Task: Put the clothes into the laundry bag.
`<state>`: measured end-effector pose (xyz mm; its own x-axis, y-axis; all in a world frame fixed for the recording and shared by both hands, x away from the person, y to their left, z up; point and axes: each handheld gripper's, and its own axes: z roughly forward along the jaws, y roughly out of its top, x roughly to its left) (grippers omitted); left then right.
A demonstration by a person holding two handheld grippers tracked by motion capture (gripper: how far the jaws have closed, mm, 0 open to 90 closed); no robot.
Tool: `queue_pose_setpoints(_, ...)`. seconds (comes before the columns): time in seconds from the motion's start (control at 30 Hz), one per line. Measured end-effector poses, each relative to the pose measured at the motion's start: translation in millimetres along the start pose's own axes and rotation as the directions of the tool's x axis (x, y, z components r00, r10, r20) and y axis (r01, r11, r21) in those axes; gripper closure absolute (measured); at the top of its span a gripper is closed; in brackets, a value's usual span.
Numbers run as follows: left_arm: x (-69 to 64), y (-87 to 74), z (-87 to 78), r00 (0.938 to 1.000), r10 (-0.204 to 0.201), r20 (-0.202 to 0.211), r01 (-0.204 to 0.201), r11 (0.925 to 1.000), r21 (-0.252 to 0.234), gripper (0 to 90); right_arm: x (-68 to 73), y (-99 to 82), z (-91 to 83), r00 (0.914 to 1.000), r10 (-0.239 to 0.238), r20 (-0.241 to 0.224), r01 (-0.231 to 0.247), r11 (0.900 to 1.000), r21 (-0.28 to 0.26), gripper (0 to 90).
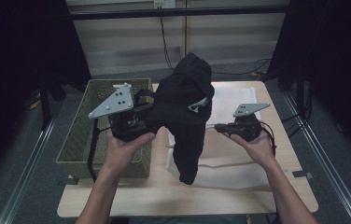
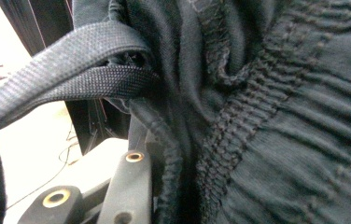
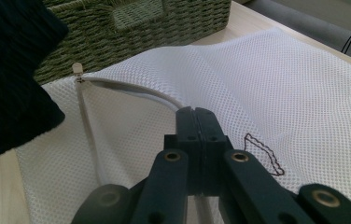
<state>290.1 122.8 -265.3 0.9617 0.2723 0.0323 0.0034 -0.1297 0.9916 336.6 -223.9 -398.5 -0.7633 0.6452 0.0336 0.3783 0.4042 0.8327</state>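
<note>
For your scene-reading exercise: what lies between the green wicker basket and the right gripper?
In the high view, the black garment held up by the left gripper hangs between the basket and right gripper, over the white mesh bag.

Wooden table (image 1: pixel 239 198), white mesh bag (image 1: pixel 232 100), woven basket (image 1: pixel 78 135)

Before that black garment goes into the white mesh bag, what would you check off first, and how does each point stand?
1. Left claw grips the black garment: ok, cloth is bunched in its jaws.
2. Right claw holds the mesh bag's zipper edge: ok, jaws are pinched shut on it.
3. Bag mouth open wide enough: not ok, the bag lies flat.
4. Garment clear of the table: cannot tell, one leg hangs low.
5. Basket out of the way: ok, it sits left of the bag.
</note>
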Motion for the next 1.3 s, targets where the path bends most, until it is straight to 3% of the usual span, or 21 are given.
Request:
queue_pose_setpoints(0.17, -1.5, -11.1, 12.8, 1.0000, 0.001, 0.003, -0.001, 0.9994, 0.036, 67.7, -0.3, 5.8, -1.7, 1.0000, 0.001, -0.002, -0.001, 0.9999, -0.016, 90.0)
queue_pose_setpoints(0.27, -2.3, -23.5, 25.1, 1.0000, -0.002, 0.009, 0.001, 0.9955, 0.095, 67.7, -0.9, 10.9, -3.6, 1.0000, -0.002, -0.008, 0.002, 0.9995, -0.032, 90.0)
queue_pose_setpoints(0.53, -8.3, -49.8, 37.8, 0.9999, -0.012, 0.000, 0.012, 0.9869, 0.161, 67.7, -2.0, 9.2, -2.6, 0.9999, 0.009, -0.013, -0.010, 0.9993, -0.036, 90.0)
queue_pose_setpoints(0.6, -10.8, -60.1, 41.4, 0.9999, -0.015, -0.002, 0.015, 0.9814, 0.191, 67.7, -1.4, 9.4, -1.9, 0.9999, 0.008, -0.010, -0.009, 0.9995, -0.031, 90.0)
queue_pose_setpoints(0.7, -12.5, -67.5, 44.6, 0.9997, -0.025, 0.000, 0.025, 0.9779, 0.207, 67.7, -1.6, 9.3, -0.8, 0.9998, 0.009, -0.015, -0.009, 0.9995, -0.030, 90.0)
queue_pose_setpoints(1.0, -18.8, -87.4, 43.9, 0.9970, -0.064, 0.044, 0.054, 0.9783, 0.200, 67.6, -3.2, 8.6, -1.0, 0.9998, 0.010, -0.018, -0.010, 0.9994, -0.033, 90.0)
queue_pose_setpoints(1.1, -23.5, -95.0, 49.9, 0.9980, -0.027, 0.057, 0.011, 0.9630, 0.269, 67.6, -2.4, 8.6, 0.1, 0.9998, 0.007, -0.019, -0.008, 0.9996, -0.027, 90.0)
queue_pose_setpoints(1.13, -23.5, -95.0, 49.9, 0.9980, -0.027, 0.057, 0.011, 0.9630, 0.269, 67.6, -2.4, 8.6, 0.1, 0.9998, 0.007, -0.019, -0.008, 0.9996, -0.027, 90.0)
queue_pose_setpoints(1.23, -27.8, -103.2, 59.2, 0.9967, -0.018, 0.079, -0.008, 0.9481, 0.318, 67.6, -1.5, 9.2, 1.1, 0.9997, 0.006, -0.022, -0.007, 0.9997, -0.022, 90.0)
queue_pose_setpoints(1.3, -28.8, -105.9, 61.6, 0.9965, -0.026, 0.079, -0.002, 0.9440, 0.330, 67.6, -1.6, 9.2, 1.0, 0.9997, 0.006, -0.022, -0.007, 0.9997, -0.022, 90.0)
